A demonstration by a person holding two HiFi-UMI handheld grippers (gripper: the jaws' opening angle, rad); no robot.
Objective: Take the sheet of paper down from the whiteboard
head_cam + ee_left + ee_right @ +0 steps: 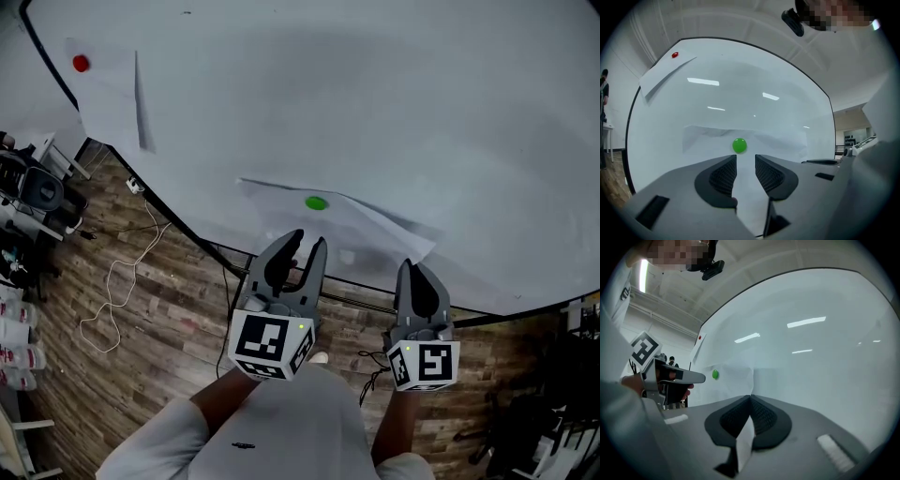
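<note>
A white sheet of paper [361,221] hangs on the whiteboard [394,94] under a green magnet [316,202]. My left gripper [310,240] is open just below the magnet, and its jaws stand apart in front of the sheet. In the left gripper view the green magnet [739,145] sits just above the gap of that gripper [746,160]. My right gripper [413,268] is shut on the sheet's lower right edge. In the right gripper view a strip of paper [742,442] is pinched between the closed jaws of this gripper [750,399].
A second sheet [112,94] hangs at the board's upper left under a red magnet [81,64]. A white cable [117,291] lies on the wooden floor. Chairs and gear [33,192] stand at the left. A person [603,93] stands far off.
</note>
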